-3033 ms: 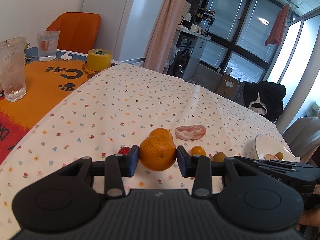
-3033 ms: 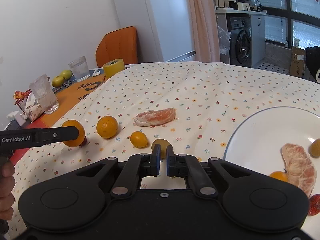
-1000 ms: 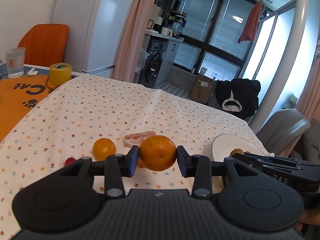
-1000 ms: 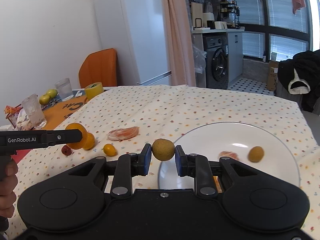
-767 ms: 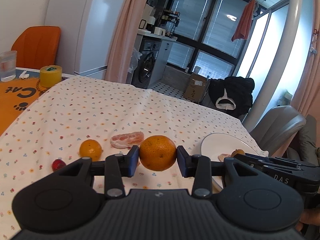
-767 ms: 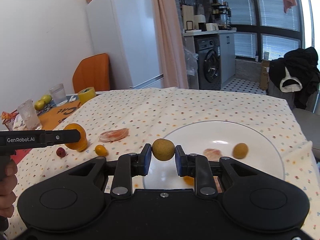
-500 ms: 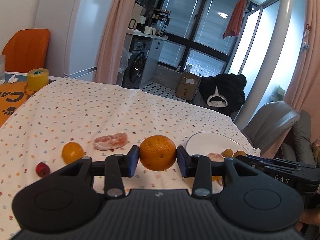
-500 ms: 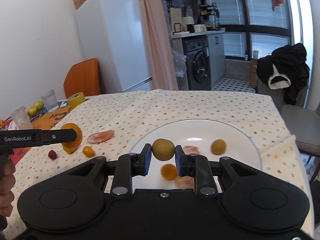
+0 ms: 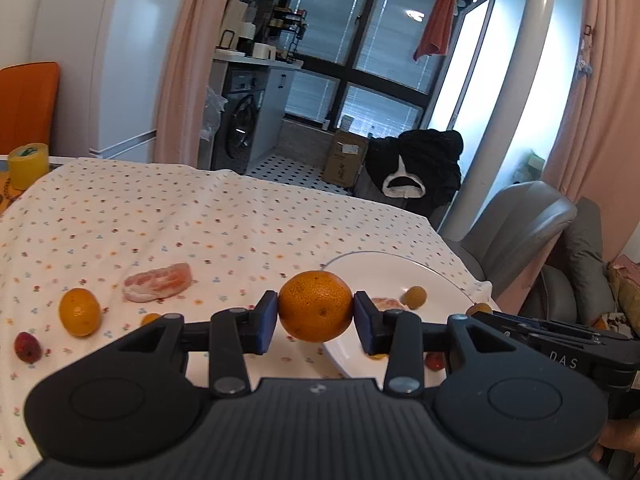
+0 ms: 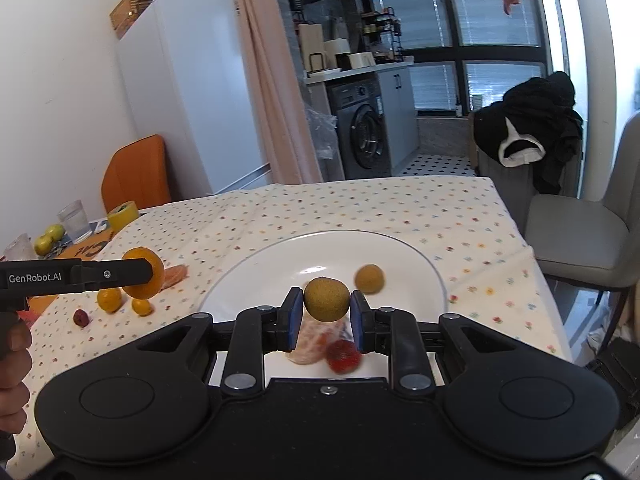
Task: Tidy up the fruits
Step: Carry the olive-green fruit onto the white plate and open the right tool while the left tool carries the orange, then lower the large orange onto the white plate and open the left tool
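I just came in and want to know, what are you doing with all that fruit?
A person is sorting fruit onto a white plate. The left gripper holds a big orange, and the right gripper holds a small brownish-green fruit above the plate. A few fruits lie on the plate already; others wait on the flowered tablecloth.

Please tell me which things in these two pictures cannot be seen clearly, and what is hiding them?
- Right wrist view: the peeled segment and red fruit on the plate are blurred and partly behind the right claw.
- Left wrist view: the plate's near part is hidden by the left claw and its orange.
- Left wrist view: a small orange fruit is mostly behind the claw.
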